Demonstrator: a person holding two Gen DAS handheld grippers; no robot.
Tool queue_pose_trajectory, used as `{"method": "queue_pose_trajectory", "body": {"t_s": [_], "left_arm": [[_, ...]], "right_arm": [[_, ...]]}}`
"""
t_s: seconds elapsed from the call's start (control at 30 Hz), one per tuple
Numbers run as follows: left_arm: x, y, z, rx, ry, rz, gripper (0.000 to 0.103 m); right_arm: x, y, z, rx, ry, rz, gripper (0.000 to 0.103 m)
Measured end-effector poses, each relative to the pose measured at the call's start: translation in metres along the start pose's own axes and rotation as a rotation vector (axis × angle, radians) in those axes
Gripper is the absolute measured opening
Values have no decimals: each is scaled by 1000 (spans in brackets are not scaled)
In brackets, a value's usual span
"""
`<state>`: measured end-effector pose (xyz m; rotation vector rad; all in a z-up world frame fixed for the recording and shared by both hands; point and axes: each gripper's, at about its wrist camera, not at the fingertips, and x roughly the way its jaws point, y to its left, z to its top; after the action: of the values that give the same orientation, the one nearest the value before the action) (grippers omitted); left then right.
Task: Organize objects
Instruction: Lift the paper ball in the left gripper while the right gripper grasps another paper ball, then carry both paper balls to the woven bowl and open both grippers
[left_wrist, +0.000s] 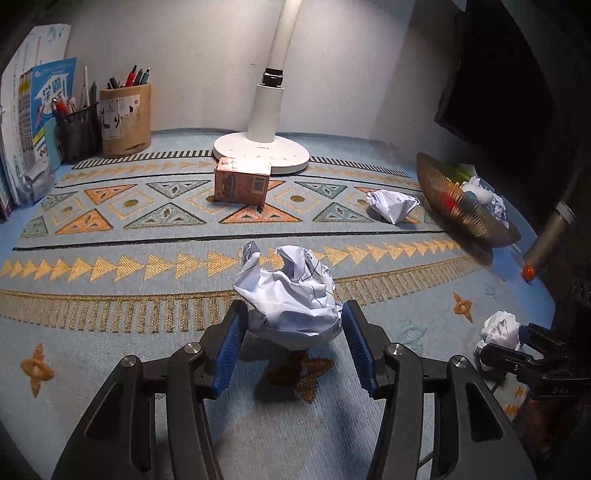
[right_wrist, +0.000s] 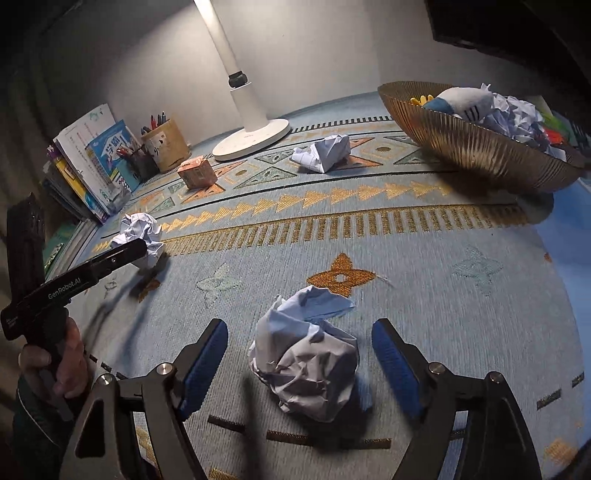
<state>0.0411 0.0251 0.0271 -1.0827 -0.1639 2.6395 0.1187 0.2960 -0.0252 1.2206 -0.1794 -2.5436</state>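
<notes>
Our left tool (left_wrist: 293, 325) is clamped on a paper ball (left_wrist: 290, 295), its blue pads pressing both sides, the ball seemingly just clear of the patterned cloth (left_wrist: 147, 332) on the worktop. Our right tool (right_wrist: 299, 354) stands apart around a second ball (right_wrist: 308, 363) that lies on the cloth, pads not touching it. A third ball (left_wrist: 391, 205) lies near the ribbed bowl (right_wrist: 480, 155), which holds more paper and a plush toy (right_wrist: 458, 101). A small box (left_wrist: 242, 182) sits by the lamp base (left_wrist: 260, 153).

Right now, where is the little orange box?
In the left wrist view, the little orange box sits on the patterned cloth near the back, right in front of the white lamp base.
</notes>
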Motion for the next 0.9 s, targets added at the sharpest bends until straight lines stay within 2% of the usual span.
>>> {"method": "queue_pose_trajectory", "body": {"t_s": [0.37,0.4,0.47,0.5,0.6,0.67,0.8,0.9], "left_arm": [[1,-8,-1,38,11,25,50],[1,-8,-1,37,12,32,50],[0,-9,1,41,7,40,50],[0,-10,2,35,5,39,50],[-6,-25,13,33,-10,-24,50],[-9,-46,29,66,-21,-68,50],[-3,-96,84,136,-53,-178,50],[15,-134,131,156,-65,-277,50]], "right_arm": [[-17,4,-23,-13,0,24,79],[-19,5,-25,-9,-6,16,76],[-21,3,-27,4,-21,12,58],[-21,2,-27,14,-28,13,53],[-24,0,-20,24,-58,-2,50],[-36,-5,-6,27,-107,12,50],[-75,-31,47,22,-251,-82,50],[-100,-67,96,95,-342,-164,50]]}}
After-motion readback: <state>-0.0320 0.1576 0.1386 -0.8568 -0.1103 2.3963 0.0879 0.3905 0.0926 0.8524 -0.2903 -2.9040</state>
